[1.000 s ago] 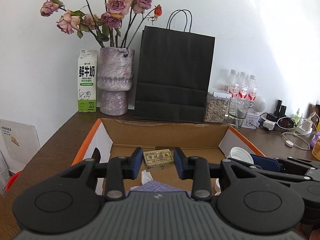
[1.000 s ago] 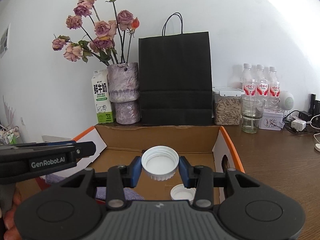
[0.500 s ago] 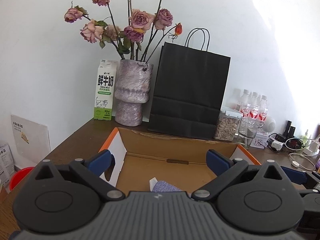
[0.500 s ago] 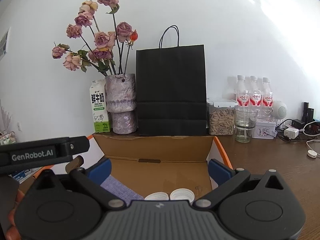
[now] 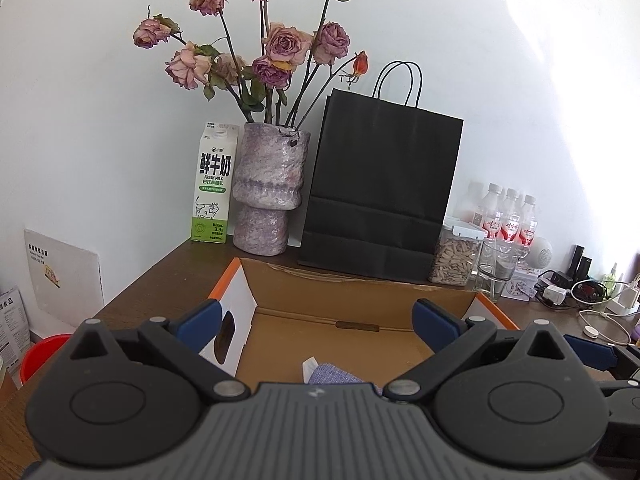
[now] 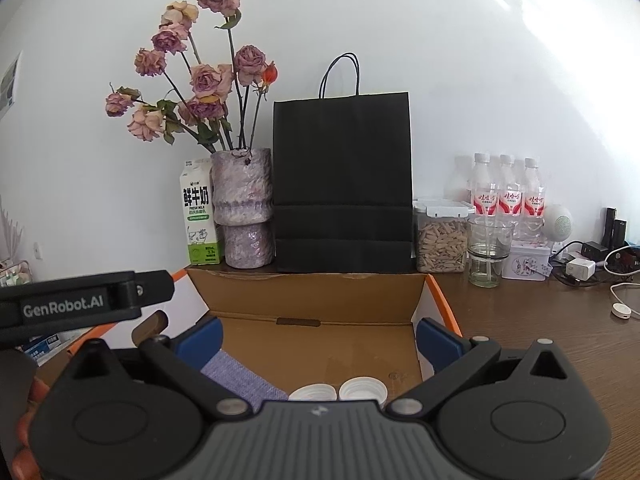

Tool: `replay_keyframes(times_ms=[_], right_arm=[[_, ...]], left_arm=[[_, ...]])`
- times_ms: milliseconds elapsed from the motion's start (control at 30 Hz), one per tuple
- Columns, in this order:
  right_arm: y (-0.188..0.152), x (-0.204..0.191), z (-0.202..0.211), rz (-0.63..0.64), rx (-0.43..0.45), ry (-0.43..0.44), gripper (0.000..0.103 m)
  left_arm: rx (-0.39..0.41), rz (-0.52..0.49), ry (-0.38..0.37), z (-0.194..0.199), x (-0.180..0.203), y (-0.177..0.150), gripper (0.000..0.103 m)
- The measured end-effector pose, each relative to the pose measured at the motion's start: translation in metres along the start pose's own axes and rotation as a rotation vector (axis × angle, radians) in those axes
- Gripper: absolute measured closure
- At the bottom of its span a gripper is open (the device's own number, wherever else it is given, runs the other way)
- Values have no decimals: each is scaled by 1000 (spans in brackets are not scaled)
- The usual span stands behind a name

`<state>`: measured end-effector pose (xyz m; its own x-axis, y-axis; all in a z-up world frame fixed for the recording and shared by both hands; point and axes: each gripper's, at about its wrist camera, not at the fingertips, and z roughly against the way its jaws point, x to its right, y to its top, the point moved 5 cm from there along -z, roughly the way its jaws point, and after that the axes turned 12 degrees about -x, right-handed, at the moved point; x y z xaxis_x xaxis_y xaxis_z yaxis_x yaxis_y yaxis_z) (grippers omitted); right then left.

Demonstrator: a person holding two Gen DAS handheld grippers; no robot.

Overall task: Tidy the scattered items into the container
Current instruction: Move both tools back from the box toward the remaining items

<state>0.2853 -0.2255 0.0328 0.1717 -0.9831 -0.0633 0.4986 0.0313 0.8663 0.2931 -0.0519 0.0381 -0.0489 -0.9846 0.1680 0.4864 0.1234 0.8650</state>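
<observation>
Brown table [image 6: 560, 344]: cardboard box [image 6: 320, 292] long axis crosswise; left claw [image 5: 316, 320] and right claw [image 6: 320, 334] released, empty

Brown tabletop [image 6: 560, 340] before me: cardboard box [image 6: 320, 286]; behind it, milk carton [image 6: 199, 216], vase [image 6: 243, 208], black bag [image 6: 343, 184], seed jar [image 6: 441, 240].

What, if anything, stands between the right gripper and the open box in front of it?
Nothing visible does. The right gripper is open and empty over the near end of the box, whose top is uncovered. Two white caps and a purple cloth already lie inside it.
</observation>
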Motion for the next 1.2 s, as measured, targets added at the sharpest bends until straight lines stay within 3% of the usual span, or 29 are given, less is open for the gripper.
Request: replay_keyframes(times_ms=[467,700,1200], right_arm=[[11,-3,40,10,89,19,0],[4,0,68,17,111,11,0],[-58,18,105,12,-1,-37,0]], left_arm=[[119,-14,-31,48,8,13,0],[142,-30,-41,80,4,3,0],[103,-39,27,124,-27,-38,0]])
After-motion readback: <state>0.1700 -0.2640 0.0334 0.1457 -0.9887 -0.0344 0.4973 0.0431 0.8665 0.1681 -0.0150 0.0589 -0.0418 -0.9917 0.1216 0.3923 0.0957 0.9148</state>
